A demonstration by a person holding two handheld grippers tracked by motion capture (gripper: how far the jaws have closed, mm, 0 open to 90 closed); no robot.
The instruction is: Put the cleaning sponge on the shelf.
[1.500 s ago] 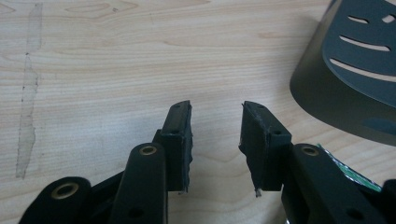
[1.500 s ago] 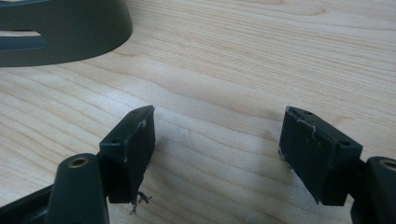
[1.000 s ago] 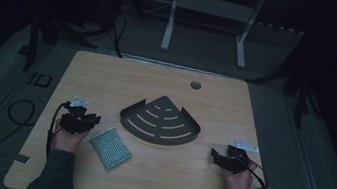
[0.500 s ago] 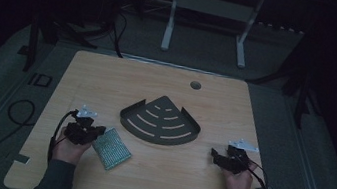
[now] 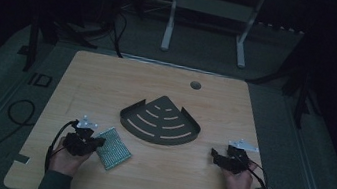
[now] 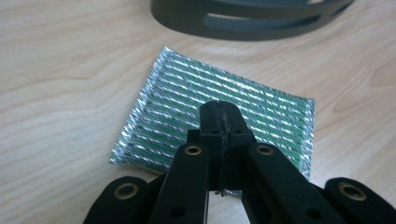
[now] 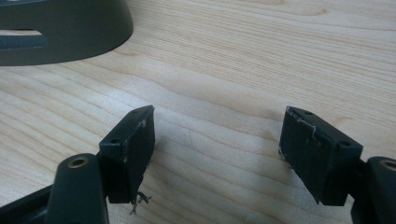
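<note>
Left gripper (image 6: 219, 109) closed above the green pad

Its jaws meet with nothing between them, over the silvery-green scouring pad (image 6: 205, 121) lying flat on the table (image 5: 108, 80) just beside the dark corner rack (image 5: 160, 121); right gripper (image 7: 217, 140) gapes wide over bare wood

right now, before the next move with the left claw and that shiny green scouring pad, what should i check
1. Left claw closed: ok, its jaws meet with no gap.
2. Scouring pad actually gripped: cannot tell; it lies flat on the table with the claw tips over it, and its near edge is hidden behind them.
3. Pad clear of the dark corner shelf: ok, they sit apart.
4. Shelf free to take something: ok, nothing lies in it.
5. Right claw out of the way: ok, open, nothing between its jaws, over bare wood at the shelf's other side.
</note>
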